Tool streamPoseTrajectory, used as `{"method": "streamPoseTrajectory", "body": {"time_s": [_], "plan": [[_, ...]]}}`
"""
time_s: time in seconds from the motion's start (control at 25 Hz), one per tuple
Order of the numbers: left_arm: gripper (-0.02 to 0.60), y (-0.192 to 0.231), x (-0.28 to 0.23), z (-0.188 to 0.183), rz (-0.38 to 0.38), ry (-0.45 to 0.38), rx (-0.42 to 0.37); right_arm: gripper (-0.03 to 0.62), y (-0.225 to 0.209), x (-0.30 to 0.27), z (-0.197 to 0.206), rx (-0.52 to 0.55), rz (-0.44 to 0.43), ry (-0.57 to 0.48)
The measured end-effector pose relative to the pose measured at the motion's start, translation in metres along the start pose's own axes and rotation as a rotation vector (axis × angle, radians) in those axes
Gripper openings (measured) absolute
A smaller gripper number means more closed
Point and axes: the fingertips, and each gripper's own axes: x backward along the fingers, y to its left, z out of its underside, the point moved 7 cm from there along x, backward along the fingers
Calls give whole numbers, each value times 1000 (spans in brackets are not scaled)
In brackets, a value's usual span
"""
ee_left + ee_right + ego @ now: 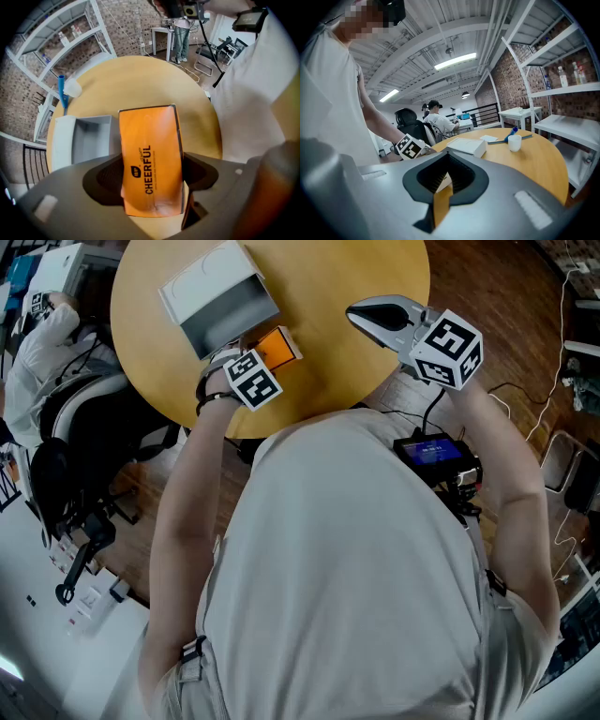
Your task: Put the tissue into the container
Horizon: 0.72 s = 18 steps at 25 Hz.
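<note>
My left tongs (151, 171) clamp the tissue pack (150, 140) across its long sides, beside the container (91, 136) near the table's (154, 79) edge. It looks light, soft and slick, so mid-body suits. The right tongs (443, 180) are closed and empty.

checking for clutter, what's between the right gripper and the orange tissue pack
Only bare round wooden table between right gripper and orange tissue pack, in the head view.

Right claw (446, 168): jaws together, nothing between them. Beyond it on the bench (534, 159), a white container (466, 146); a white cup (514, 142) further right.
</note>
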Motion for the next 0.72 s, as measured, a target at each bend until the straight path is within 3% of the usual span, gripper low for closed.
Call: {"method": "streamPoseTrajectory", "body": {"time_s": [0.2,0.4,0.52,0.72], "plan": [[364,10,57,7,-145,11,-86,2,-1,-5,-2,-8,-13,8],[364,52,88,21,-313,67,-90,2,2,-7,-2,-17,-16,-3],[364,80,75,25,-313,102,-82,1,2,-8,-5,-19,-15,-13],[365,105,31,15,-208,147,-66,2,-7,4,-1,-48,33,-11]]}}
